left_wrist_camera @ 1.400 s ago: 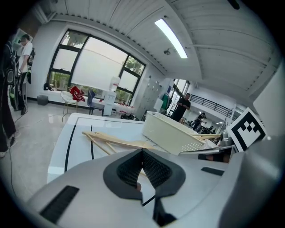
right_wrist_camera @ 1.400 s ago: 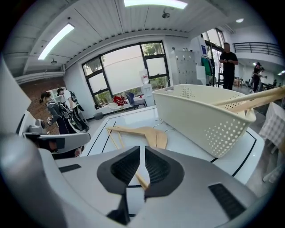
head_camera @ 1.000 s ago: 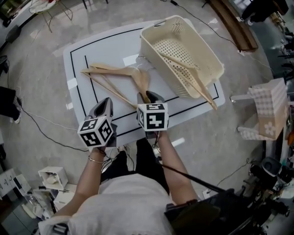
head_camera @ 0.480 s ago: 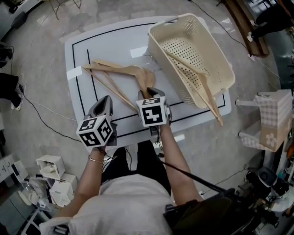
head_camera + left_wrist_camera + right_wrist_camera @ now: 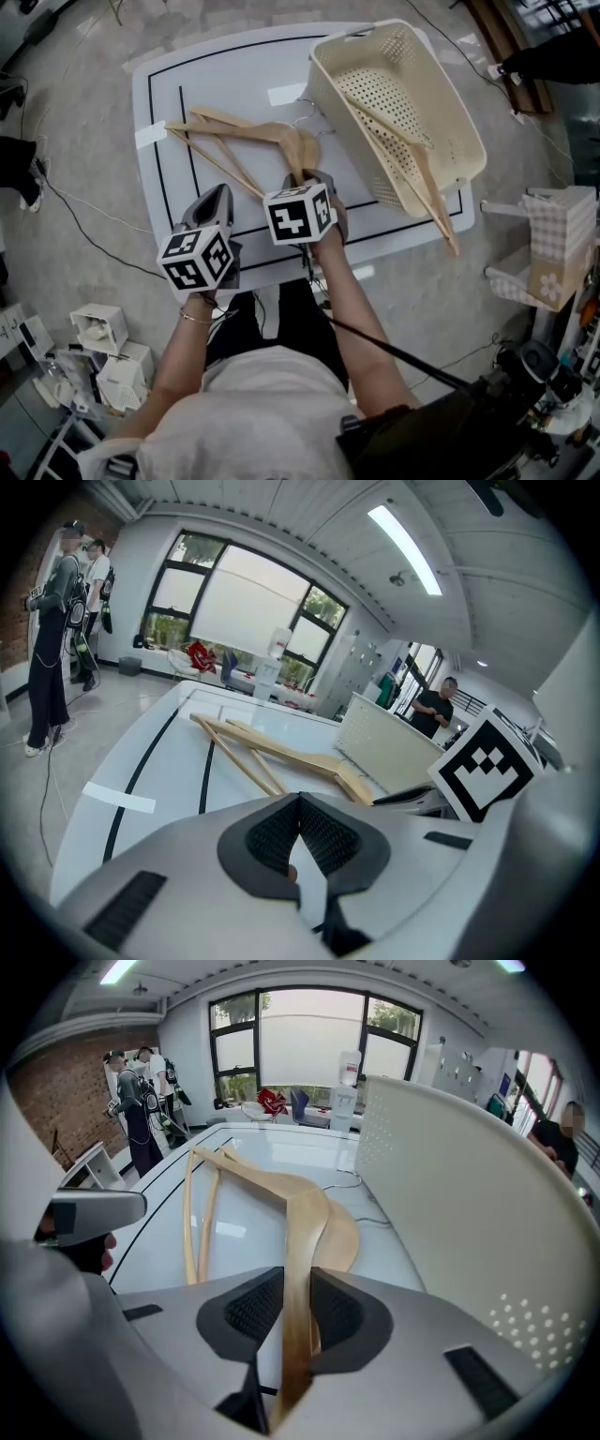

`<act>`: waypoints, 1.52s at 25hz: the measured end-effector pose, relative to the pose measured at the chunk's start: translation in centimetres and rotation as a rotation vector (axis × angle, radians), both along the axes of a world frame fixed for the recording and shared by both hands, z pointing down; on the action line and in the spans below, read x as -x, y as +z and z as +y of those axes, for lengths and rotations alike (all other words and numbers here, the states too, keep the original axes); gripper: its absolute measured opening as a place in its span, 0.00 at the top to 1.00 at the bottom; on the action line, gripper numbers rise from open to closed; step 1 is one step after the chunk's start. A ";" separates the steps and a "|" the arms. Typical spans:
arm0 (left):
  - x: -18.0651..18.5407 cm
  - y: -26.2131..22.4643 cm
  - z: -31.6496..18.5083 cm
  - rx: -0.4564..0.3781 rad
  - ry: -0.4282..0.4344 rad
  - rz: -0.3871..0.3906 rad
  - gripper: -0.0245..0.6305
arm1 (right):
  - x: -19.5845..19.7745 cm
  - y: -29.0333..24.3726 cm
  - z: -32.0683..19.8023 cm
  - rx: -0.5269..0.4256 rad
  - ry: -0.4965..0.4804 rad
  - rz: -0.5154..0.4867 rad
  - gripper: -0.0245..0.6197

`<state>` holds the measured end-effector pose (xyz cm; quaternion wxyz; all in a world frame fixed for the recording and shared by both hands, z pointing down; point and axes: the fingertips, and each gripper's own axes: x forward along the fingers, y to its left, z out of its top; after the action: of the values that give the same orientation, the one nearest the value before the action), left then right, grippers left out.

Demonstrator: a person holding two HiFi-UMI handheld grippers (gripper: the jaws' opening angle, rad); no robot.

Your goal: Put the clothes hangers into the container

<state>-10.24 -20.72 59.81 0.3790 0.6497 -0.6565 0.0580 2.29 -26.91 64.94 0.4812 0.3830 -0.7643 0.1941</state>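
The floor (image 5: 75,66) is pale grey polished stone, with black cables (image 5: 94,239) trailing over it. A white table (image 5: 234,75) edged with a black line stands in the middle. White boxes (image 5: 96,334) sit on the floor at lower left, and a checked bag (image 5: 553,232) at right. Tall black-framed windows (image 5: 309,1040) fill the far wall with daylight. A brick wall (image 5: 52,1082) runs along the left. A light strip (image 5: 408,538) glows on the white panelled ceiling (image 5: 281,517). People (image 5: 141,1105) stand near the brick wall.
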 end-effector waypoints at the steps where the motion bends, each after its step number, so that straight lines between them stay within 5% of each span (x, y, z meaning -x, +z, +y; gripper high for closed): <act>1: -0.1 0.0 0.1 0.000 0.004 0.000 0.96 | 0.0 0.0 0.0 -0.006 0.002 0.003 0.81; 21: -0.9 -3.6 2.9 -0.046 0.052 -0.040 0.96 | -0.7 -4.3 1.8 -0.075 0.078 -0.103 0.82; 38: 0.1 -11.8 2.9 -0.217 0.123 -0.119 0.96 | -1.4 -14.1 2.8 -0.239 0.137 -0.134 0.82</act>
<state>-10.32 -17.85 47.96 0.2624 0.7213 -0.6392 0.0483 3.72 -24.09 50.87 0.3659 0.4750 -0.7843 0.1592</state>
